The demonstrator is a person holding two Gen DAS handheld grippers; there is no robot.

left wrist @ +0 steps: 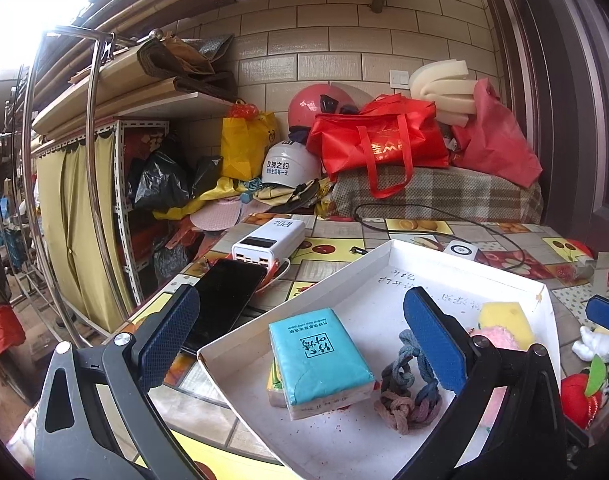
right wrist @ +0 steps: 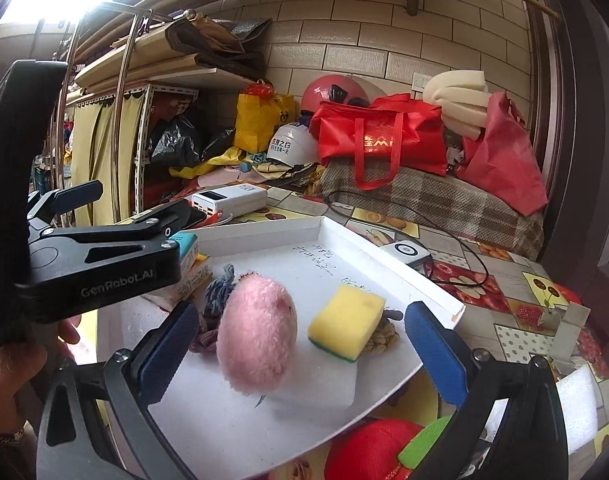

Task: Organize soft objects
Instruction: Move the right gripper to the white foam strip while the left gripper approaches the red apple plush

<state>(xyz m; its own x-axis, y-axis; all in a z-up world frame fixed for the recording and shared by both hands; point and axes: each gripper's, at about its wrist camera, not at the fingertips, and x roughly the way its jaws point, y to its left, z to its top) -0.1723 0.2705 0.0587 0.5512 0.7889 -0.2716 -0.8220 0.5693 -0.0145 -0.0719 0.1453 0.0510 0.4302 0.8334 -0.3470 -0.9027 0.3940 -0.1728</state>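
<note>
Fuzzy pink ball (right wrist: 258, 338), spongy yellow block (right wrist: 346, 326), cardboard tray (right wrist: 344, 236).

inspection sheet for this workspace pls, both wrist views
Surface: fruit-print tablecloth, crowded.
Job's things: white tray holds tissue pack, braided cord, pink plush, yellow sponge; red apple plush lies outside it.
Clutter: phone, power bank.
Grippers: left tool open, empty; right tool open, pink plush between its pads, not pressed.
Cables: black cable across the cloth.
Surroundings: red bag, helmets, foam, shelving.
</note>
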